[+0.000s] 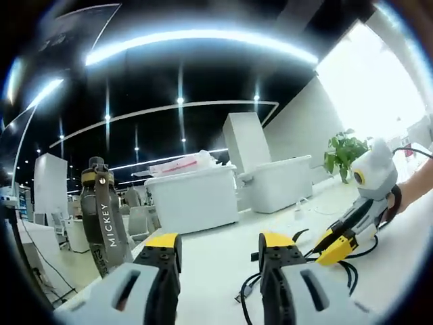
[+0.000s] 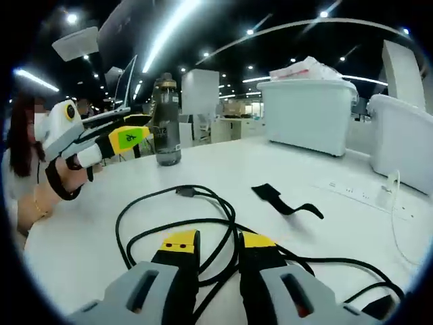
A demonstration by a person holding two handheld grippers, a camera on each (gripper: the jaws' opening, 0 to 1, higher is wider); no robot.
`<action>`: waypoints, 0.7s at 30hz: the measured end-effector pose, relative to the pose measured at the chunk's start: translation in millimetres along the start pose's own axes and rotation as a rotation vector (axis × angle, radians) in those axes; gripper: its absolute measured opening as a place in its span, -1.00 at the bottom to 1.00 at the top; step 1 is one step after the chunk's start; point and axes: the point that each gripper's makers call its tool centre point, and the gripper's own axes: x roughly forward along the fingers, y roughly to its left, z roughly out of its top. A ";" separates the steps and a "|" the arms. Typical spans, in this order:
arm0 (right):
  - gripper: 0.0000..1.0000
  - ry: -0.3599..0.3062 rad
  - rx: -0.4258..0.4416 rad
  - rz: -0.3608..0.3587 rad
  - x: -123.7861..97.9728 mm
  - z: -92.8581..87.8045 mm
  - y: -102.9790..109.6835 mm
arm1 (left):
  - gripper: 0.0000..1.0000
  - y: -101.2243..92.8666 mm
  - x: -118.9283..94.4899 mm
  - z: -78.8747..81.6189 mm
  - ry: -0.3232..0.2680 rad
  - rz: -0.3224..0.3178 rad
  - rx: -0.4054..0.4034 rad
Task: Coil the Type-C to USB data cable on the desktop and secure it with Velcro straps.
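The black data cable [image 2: 135,233] lies in loose loops on the white desktop [image 2: 88,217], one plug [image 2: 186,192] pointing away. A black Velcro strap [image 2: 285,200] lies flat just beyond the loops. My right gripper [image 2: 219,248] hovers low over the cable with its jaws a little apart; a strand runs between them and nothing is pinched. In the left gripper view the cable [image 1: 249,284] and a plug [image 1: 244,293] lie below my left gripper [image 1: 220,249], which is open and holds nothing. The right gripper [image 1: 336,245] comes in there from the right; the left gripper [image 2: 130,139] shows at the left, raised.
A dark bottle with a "MICKEY" strap [image 1: 103,217] stands near the desk edge, also the bottle [image 2: 166,122]. Two white bins [image 1: 195,198] [image 2: 312,115] stand at the back. A white cable and socket strip [image 2: 387,198] lie at the right. A person [image 2: 24,169] sits at the left.
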 end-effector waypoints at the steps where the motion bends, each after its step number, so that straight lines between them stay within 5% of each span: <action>1: -0.65 0.023 -0.018 -0.020 1.9 -3.6 -2.8 | -0.08 -2.3 0.0 0.7 -0.002 -0.006 0.010; 6: -0.91 0.016 -0.093 -0.027 5.2 -1.6 -5.6 | -0.08 -12.1 0.7 2.1 -0.007 -0.027 0.080; 10: -0.95 -0.016 -0.098 -0.039 -3.0 2.1 -11.2 | -0.08 -16.1 1.4 -0.1 -0.002 -0.046 0.059; 17: -0.96 -0.104 -0.122 -0.139 -42.2 16.5 -32.5 | -0.08 -15.3 1.9 -4.8 0.012 -0.041 0.076; 21: -0.97 -0.185 -0.189 -0.261 -80.3 34.2 -55.7 | -0.07 -22.4 1.2 -3.5 0.007 -0.064 0.078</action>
